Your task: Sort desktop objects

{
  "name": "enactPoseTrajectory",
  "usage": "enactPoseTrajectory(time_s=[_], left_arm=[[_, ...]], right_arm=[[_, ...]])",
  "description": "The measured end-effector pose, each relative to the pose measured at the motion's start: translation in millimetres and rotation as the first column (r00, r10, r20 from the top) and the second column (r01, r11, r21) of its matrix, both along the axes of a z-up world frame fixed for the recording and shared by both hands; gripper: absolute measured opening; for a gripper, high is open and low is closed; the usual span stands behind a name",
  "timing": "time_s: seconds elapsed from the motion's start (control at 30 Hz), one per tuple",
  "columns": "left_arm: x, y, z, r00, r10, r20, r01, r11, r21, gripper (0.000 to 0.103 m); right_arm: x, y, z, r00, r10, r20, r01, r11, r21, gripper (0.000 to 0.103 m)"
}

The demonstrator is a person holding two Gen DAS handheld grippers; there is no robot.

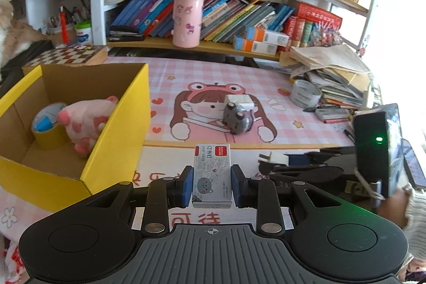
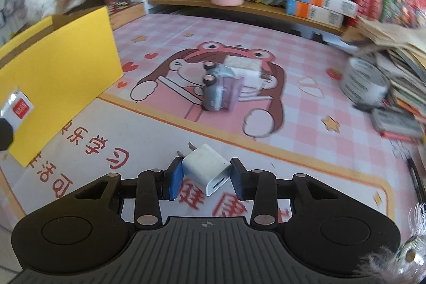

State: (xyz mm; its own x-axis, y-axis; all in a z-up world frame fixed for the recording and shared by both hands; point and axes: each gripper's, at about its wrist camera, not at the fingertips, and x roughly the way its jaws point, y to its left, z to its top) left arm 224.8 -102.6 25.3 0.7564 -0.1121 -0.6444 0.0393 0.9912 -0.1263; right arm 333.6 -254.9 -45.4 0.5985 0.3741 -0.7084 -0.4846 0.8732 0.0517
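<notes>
**Staple box held up, charger between the other jaws**

The left gripper [image 1: 212, 184] is clenched on a small grey staple box [image 1: 212, 175], both blue pads pressed flat against its long sides, the box standing up out of the jaws with its red label at the far end. It hangs just right of the yellow cardboard box [image 1: 117, 129], which sits open on the left of the desk. Inside that box lie a roll of yellow tape [image 1: 49, 127] and a pink plush toy [image 1: 85, 121], touching each other.

The right gripper [image 2: 207, 176] has a white USB charger [image 2: 209, 168] between its blue pads, prongs pointing to the far left. The left pad touches the charger; whether the right pad presses on it I cannot tell, since the picture is blurred there.

Farther out, in the middle of the pink checked desk mat [image 1: 165, 71], a grey toy car [image 1: 238, 119] lies on its side against a white block [image 1: 239, 100]. To the right, a roll of silvery tape [image 1: 304, 93] rests beside a pile of papers [image 1: 330, 71]. A pink cylindrical holder [image 1: 187, 20] stands on the low shelf at the far side, before a row of books [image 1: 149, 9].
</notes>
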Motion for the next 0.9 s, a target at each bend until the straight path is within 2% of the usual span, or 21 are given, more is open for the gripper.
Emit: enactPoseTrajectory(time_s=[0.37,0.9], left_arm=[[-10,8,8,0.988,-0.148,0.054,0.149,0.989,-0.013,0.028],[-53,50,4,0.967,-0.249,0.063,0.251,0.967,-0.042,0.028]], right_arm=[[-46,-20,34,0.989,-0.147,0.017,0.146,0.987,0.069,0.035],[-126,13,50,0.972,-0.237,0.004,0.235,0.968,0.092,0.035]])
